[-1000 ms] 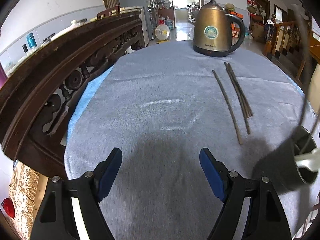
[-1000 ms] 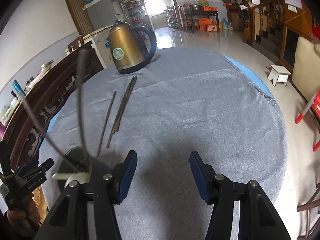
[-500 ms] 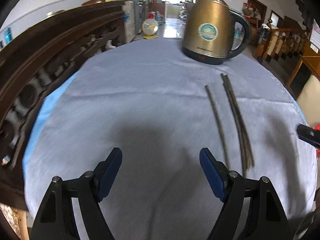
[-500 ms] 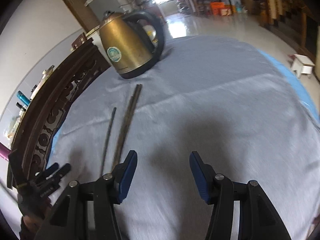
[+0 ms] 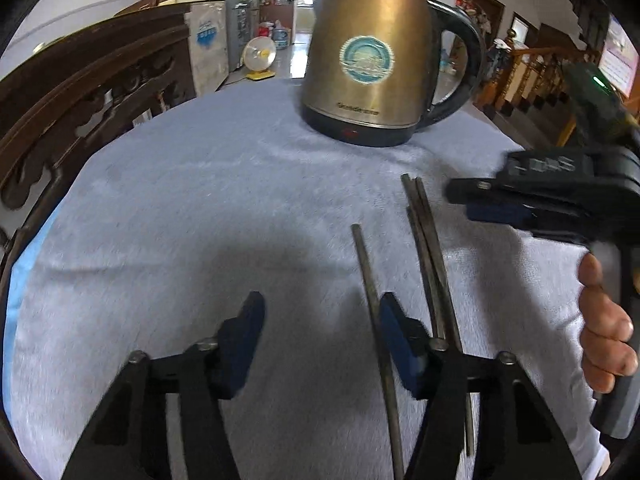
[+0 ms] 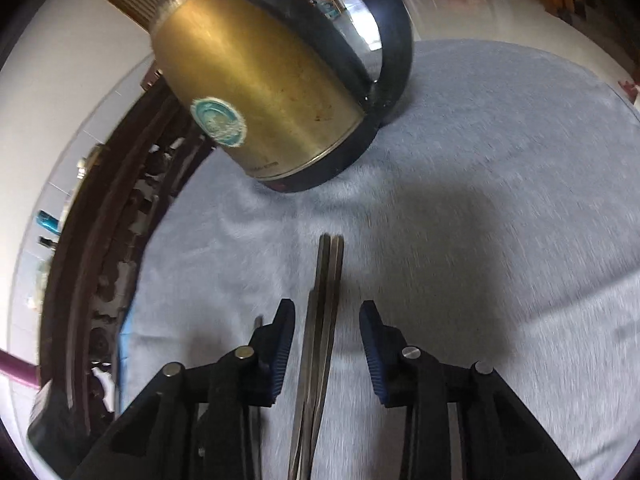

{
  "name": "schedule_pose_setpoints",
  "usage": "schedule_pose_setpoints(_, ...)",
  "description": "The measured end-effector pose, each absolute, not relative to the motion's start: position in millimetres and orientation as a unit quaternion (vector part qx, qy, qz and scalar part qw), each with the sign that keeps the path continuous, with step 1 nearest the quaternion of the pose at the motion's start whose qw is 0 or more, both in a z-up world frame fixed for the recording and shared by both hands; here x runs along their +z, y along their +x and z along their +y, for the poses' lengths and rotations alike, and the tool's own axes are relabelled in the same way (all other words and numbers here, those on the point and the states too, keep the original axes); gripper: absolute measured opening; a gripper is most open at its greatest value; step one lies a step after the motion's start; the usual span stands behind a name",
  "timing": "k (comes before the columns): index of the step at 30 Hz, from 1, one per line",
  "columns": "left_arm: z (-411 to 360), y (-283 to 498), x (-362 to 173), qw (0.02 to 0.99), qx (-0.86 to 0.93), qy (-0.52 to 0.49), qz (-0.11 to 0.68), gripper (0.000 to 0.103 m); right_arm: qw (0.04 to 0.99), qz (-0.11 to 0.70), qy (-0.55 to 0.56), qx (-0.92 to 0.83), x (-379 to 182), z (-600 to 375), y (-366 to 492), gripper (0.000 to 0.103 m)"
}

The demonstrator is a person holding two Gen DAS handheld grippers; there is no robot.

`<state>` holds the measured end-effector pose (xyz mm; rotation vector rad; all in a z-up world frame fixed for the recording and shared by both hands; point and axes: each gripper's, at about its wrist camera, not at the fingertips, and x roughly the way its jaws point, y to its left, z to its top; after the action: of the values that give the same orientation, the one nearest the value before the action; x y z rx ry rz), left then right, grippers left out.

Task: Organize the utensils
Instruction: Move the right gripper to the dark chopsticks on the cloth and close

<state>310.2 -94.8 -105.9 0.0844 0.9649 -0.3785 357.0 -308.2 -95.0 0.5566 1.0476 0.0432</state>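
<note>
Three dark chopsticks lie on the grey tablecloth (image 5: 200, 208). In the left wrist view a single chopstick (image 5: 370, 280) runs just inside my left gripper's right finger, and a pair of chopsticks (image 5: 428, 248) lies to its right. My left gripper (image 5: 322, 316) is open and holds nothing. In the right wrist view the pair of chopsticks (image 6: 326, 300) lies lengthwise between the fingers of my open right gripper (image 6: 327, 322), untouched by the pads. The single chopstick (image 6: 259, 322) peeks out left of the left finger. The right gripper also shows in the left wrist view (image 5: 476, 200).
A brass electric kettle (image 5: 372, 60) with a black handle stands on the cloth just beyond the chopsticks; it fills the right wrist view (image 6: 264, 80). A carved dark wooden chair back (image 5: 80, 92) lines the table's left edge. The holder seen earlier is out of view.
Both grippers have moved forward and down toward the chopsticks and kettle. The right gripper now straddles the pair. The metal holder has left both views.
</note>
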Motion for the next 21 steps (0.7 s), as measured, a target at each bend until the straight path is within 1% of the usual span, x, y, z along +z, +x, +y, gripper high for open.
schedule_pose_setpoints(1,-96.9,313.0,-107.7,0.866,-0.183,0.043,0.464,0.045,0.829,0.498,0.255,0.013,-98.2,-305.7,364.5,0.032)
schedule_pose_setpoints(2,-99.3,315.9,-109.9,0.864,-0.183,0.044,0.467,0.044,0.829,0.501,0.249,0.007,-100.2,-303.4,369.0,0.029)
schedule_pose_setpoints(4,-103.0,320.9,-114.3,0.861,-0.184,0.045,0.472,0.037,0.828,0.510,0.233,-0.006,-105.2,-297.1,379.5,0.027)
schedule_pose_setpoints(6,-103.8,322.4,-116.8,0.859,-0.189,0.043,0.475,0.033,0.826,0.524,0.206,-0.027,-110.2,-290.1,386.0,0.020)
schedule_pose_setpoints(8,-104.1,322.6,-119.8,0.855,-0.195,0.038,0.480,0.027,0.832,0.521,0.186,-0.036,-111.2,-284.3,389.2,0.019)
schedule_pose_setpoints(9,-104.9,322.9,-121.4,0.853,-0.196,0.037,0.482,0.023,0.834,0.522,0.174,-0.039,-111.2,-280.8,390.4,0.016)
schedule_pose_setpoints(10,-105.5,322.8,-121.9,0.855,-0.195,0.038,0.479,0.020,0.835,0.523,0.163,-0.043,-111.4,-278.1,391.3,0.015)
schedule_pose_setpoints(13,-104.5,322.3,-122.3,0.857,-0.189,0.045,0.477,0.013,0.834,0.531,0.144,-0.040,-111.6,-275.9,390.0,0.010)
schedule_pose_setpoints(15,-101.8,323.3,-122.9,0.857,-0.187,0.045,0.479,0.010,0.827,0.541,0.144,-0.044,-111.9,-278.4,386.4,0.009)
schedule_pose_setpoints(21,-96.0,325.5,-123.0,0.854,-0.187,0.039,0.485,0.009,0.808,0.567,0.144,-0.069,-111.3,-301.4,369.0,0.009)
